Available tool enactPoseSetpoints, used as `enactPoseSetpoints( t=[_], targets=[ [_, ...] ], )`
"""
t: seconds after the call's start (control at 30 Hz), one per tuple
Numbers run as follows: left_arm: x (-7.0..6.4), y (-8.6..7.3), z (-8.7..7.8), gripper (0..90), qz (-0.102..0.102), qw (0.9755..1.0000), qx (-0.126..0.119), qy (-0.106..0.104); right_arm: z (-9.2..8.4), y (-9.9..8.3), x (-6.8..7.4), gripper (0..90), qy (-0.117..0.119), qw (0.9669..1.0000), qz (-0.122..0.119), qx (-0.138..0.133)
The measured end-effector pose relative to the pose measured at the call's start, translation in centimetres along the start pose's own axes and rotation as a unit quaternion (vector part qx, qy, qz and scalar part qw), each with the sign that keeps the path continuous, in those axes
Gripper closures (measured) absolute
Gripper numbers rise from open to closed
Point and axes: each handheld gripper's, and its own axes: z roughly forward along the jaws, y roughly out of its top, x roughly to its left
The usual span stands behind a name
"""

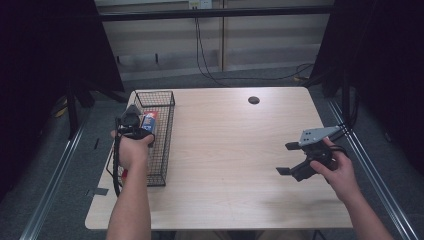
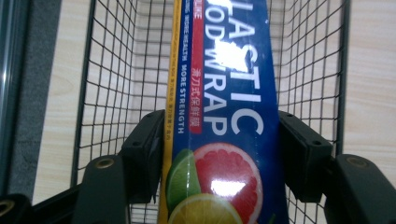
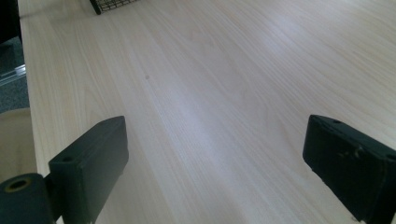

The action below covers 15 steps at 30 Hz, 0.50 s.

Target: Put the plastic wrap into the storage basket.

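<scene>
Inventory from my station.

One wire basket point(image 1: 161, 145), black mesh, standing along the left edge of the table point(image 1: 230, 160). One box of plastic wrap point(image 2: 224, 116) inside it, lying lengthwise along the basket floor. Two grippers in my hands. One small dark round spot point(image 1: 253, 100) near the far edge of the table.

Left gripper point(image 2: 222, 154): lowered into the basket from above, its fingers point(image 2: 144, 149) flanking the box on both long sides. In the left gripper view a thin gap shows between each pad and the carton, so I read the grip as just slackened rather than pressing; the box lies between the fingers.

Right gripper point(image 1: 287, 159): held over the right part of the table, well apart from the basket, fingers spread wide with bare wood between them.

Around and in the way: the basket's mesh walls rise close on either side of the left fingers, leaving little room beside the box. Cables hang behind the table's far edge.

The box: long, narrow carton, deep blue face with large white lettering reading PLASTIC WRAP, a red stripe with white characters, a yellow edge strip, and a picture of cut citrus at the near end: lime, grapefruit, lemon. Glossy, with glare patches.
</scene>
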Motion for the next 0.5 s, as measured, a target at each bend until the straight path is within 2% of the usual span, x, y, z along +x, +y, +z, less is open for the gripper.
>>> enactPoseSetpoints(
  t=[0.23, 0.27, 0.43, 0.5],
  targets=[
    [-0.1, 0.4, -1.9, 36.2, 0.009, 0.9997, -0.022, -0.01, -0.2, 0.1, 0.0, 6.7, 0.0, 1.0, -0.002, -0.004],
    [-0.2, 0.4, -2.2, 35.7, 0.006, 0.9996, -0.025, -0.014, -0.2, 0.2, 0.1, 6.7, -0.001, 1.0, -0.002, -0.004],
    [-0.7, 0.2, -3.1, 34.5, 0.023, 0.9986, -0.038, -0.028, -0.2, 0.2, 0.1, 6.7, 0.001, 1.0, -0.003, -0.004],
    [-0.8, 0.1, -3.4, 34.3, 0.022, 0.9983, -0.043, -0.034, -0.1, 0.2, 0.2, 6.7, 0.001, 1.0, -0.004, -0.002]
  ],
)
